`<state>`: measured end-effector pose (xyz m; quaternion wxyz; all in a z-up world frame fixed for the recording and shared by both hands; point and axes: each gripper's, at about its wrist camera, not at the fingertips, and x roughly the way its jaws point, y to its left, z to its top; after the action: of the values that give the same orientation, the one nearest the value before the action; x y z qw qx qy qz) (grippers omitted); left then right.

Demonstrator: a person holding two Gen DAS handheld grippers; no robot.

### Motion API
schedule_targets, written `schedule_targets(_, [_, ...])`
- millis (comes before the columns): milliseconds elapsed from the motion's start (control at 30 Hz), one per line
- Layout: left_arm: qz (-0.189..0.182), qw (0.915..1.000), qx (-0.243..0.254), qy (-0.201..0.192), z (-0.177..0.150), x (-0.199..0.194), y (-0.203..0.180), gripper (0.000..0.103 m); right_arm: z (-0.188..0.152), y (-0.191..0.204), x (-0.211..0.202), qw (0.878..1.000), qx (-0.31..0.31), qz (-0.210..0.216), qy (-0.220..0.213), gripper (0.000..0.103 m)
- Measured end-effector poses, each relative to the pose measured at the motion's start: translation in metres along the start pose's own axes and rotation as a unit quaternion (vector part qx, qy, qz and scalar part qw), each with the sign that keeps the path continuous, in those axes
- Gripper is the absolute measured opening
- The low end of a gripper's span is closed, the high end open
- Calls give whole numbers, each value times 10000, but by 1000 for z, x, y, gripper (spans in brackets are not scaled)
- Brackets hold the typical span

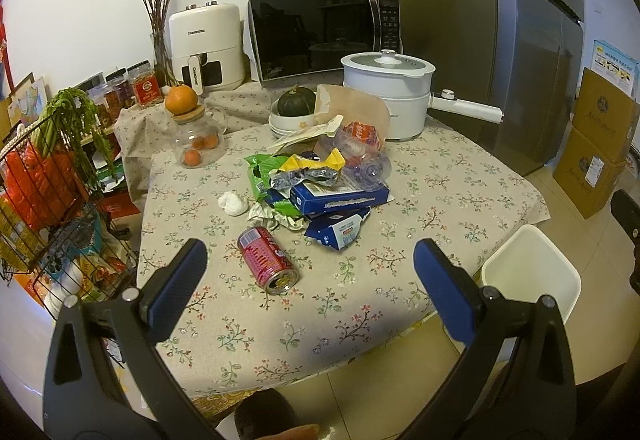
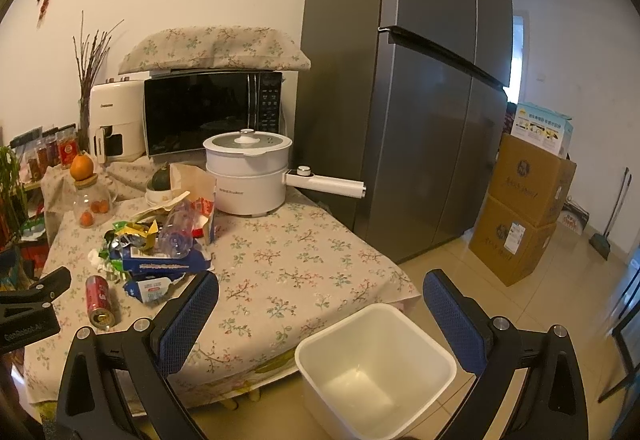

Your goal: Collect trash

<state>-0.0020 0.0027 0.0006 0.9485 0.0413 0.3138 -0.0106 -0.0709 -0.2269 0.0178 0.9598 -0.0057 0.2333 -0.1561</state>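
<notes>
1. The left gripper [image 1: 310, 252] hangs above the near edge of the table [image 1: 440, 180], its blue-padded fingers [image 1: 180, 288] spread wide with nothing between them.
2. The right gripper [image 2: 320, 296] is likewise wide open and holds nothing; it hovers over the table's near corner, above the bin.
3. The trash sits in a loose heap near the middle of the flowered tablecloth: a green wrapper [image 1: 260, 176], a yellow wrapper [image 1: 316, 162], a crushed clear plastic bottle [image 1: 366, 160], a flat blue box [image 1: 340, 196] and a torn blue carton [image 1: 336, 232] just under it.
4. A red can [image 1: 268, 260] lies on its side nearer the left gripper, a little apart from the heap, its open end facing the table's near edge.
5. A crumpled white tissue [image 1: 232, 203] lies just left of the heap.
6. The white bin [image 2: 376, 364] stands on the tiled floor beside the table's near right corner; I can see only bare white inside it.
7. Behind the heap stand a white electric pot [image 1: 386, 88] with a long handle, a dark squash in a bowl [image 1: 296, 106], and a microwave [image 1: 320, 32].
</notes>
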Motion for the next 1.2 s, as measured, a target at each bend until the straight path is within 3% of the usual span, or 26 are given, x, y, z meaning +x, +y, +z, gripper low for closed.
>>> schedule_targets(1200, [-11, 9999, 1, 100, -6, 7, 0, 103, -3, 5, 2, 9999, -34, 104, 51, 103])
